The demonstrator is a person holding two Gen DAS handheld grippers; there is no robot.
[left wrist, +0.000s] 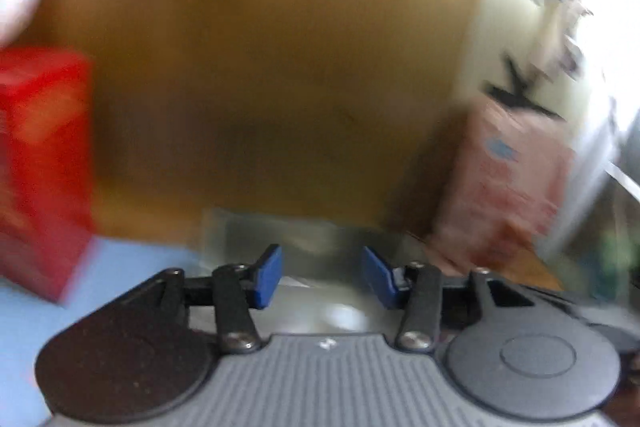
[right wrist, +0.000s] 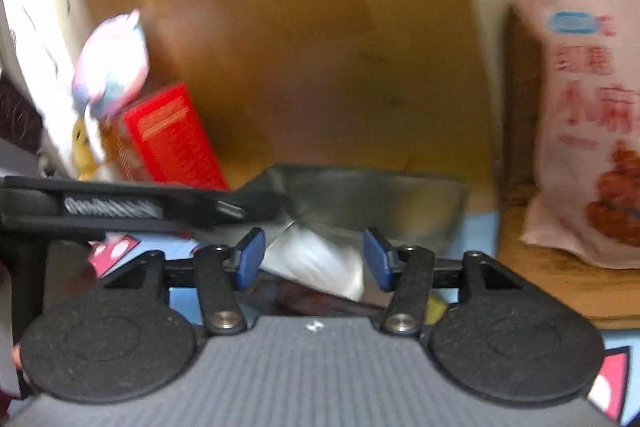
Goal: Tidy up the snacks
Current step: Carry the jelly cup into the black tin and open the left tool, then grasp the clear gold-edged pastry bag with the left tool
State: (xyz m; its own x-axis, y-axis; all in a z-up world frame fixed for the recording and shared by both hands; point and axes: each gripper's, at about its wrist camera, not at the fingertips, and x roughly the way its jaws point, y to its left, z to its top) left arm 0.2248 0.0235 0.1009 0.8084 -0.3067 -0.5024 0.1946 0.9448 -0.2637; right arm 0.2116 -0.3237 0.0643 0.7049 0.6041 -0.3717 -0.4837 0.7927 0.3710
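1. Left wrist view, badly blurred: the left gripper [left wrist: 322, 277] has its blue pads apart with nothing pressed between them, so it is released. A clear box [left wrist: 304, 239] lies just beyond the pads at 12 o'clock.
2. Right wrist view: the right gripper [right wrist: 314, 263] is also released, jaws spread, with the clear box [right wrist: 372, 203] and a white packet [right wrist: 320, 261] behind the gap; I cannot tell whether the pads touch them.
3. Snacks: a red box [right wrist: 176, 143] stands at 10 o'clock against a cardboard panel [right wrist: 300, 47], a pastel pouch [right wrist: 112, 63] above it. A pink bag [right wrist: 584, 115] stands at 3 o'clock on a wooden board [right wrist: 560, 287].
4. Handling, as a judgement: the pink bag looks light, soft and crinkly, its contents probably brittle; pinch the top seam or a side edge, gently. The red box looks stiff and light; grip across its narrow faces.
5. Pose: both grippers point forward and somewhat downward, side by side; the left one's black body [right wrist: 120, 207] crosses the right view at 9 o'clock.
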